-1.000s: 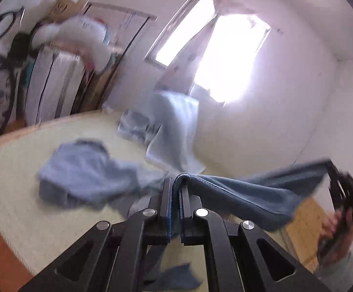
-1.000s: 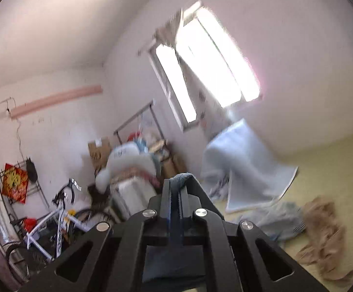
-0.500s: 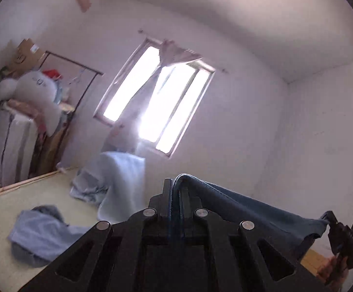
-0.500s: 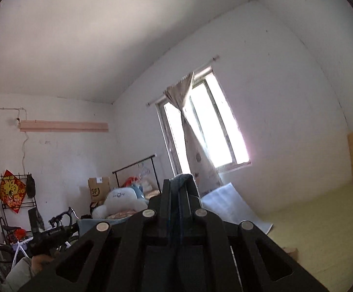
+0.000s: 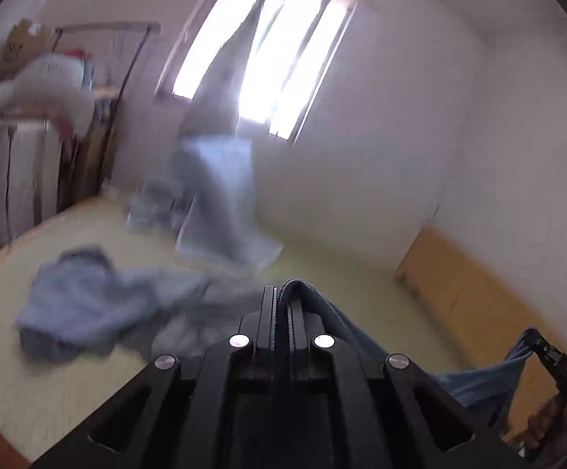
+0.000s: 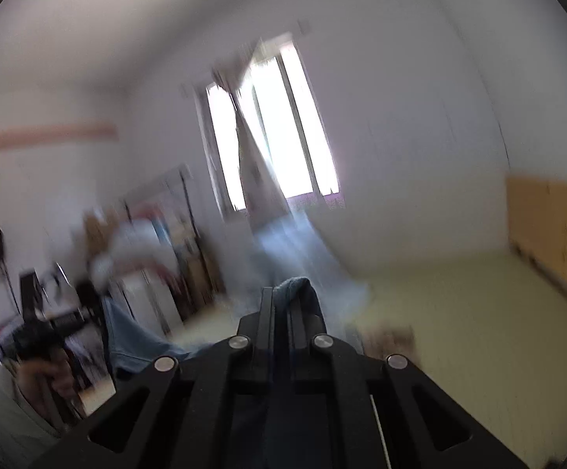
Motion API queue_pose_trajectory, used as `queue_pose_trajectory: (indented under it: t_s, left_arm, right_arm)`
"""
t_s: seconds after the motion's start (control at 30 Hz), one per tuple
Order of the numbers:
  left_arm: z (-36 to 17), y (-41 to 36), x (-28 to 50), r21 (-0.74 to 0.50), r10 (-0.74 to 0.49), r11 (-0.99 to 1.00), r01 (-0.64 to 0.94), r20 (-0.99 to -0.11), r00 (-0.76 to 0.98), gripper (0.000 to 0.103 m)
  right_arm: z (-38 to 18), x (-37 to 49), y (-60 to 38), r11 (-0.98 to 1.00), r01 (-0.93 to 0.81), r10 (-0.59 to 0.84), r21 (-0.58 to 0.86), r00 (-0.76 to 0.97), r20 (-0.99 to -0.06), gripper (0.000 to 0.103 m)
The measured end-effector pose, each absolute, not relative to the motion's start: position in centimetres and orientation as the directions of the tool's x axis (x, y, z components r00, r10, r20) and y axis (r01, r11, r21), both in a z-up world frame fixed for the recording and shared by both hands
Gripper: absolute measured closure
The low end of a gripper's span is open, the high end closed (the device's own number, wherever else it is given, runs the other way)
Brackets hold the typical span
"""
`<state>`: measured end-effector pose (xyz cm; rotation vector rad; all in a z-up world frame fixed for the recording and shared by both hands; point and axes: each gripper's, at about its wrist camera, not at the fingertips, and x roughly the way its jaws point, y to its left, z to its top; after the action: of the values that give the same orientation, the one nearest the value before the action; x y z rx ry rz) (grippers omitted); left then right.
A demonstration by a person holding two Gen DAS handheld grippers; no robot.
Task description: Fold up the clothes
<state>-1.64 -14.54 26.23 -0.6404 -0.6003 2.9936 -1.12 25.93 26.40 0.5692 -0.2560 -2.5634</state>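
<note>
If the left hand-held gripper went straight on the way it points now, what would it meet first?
Probably the pale blue cloth draped below the window, beyond the yellow mat. The left hand-held gripper, shut on the blue garment, aims there; blur leaves depth unclear.

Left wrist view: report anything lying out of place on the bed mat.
A light blue garment lies crumpled, unfolded, on the mat. Farther back, a pale blue blanket slumps against the wall under the window. Blur hides finer detail.
</note>
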Motion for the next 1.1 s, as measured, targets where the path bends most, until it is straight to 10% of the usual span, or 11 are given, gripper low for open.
queue_pose_trajectory:
  t_s: [0.23,0.4,0.57,0.73,1.1]
  left_arm:
    - [8.6,-12.4,-6.7,-0.345,0.137,-0.927,0.145,-0.673,-0.727,0.100]
    - [2.6,-12.2,-7.0,-0.316,0.119,-0.934,0.169,-0.719,-0.685,0.100]
    - [-0.1,-14.0,-6.9,-0.328,0.096,-0.919,0.219,-0.724,-0.683,0.100]
    - [-1.4,-15.1,-7.6,-0.326,0.072,-0.912,0.248,-0.723,-0.687,0.100]
    - [-2.7,-16.0,-8.7,-0.350,0.072,-0.890,0.291,-0.739,-0.670,0.100]
  right_arm:
    - [11.2,-7.3,22.8,-0.907,0.325,-0.418,0.269,-0.606,-0.677,0.099]
    - [1.0,-8.6,20.3,-0.900,0.334,-0.416,0.281,-0.457,-0.786,0.097]
    - [-2.4,-7.9,18.6,-0.864,0.407,-0.447,0.298,-0.345,-0.825,0.088]
    - [-4.9,-7.1,17.8,-0.832,0.451,-0.468,0.323,-0.256,-0.846,0.057]
    - [-1.1,-7.8,24.2,-0.865,0.407,-0.443,0.293,-0.346,-0.827,0.047]
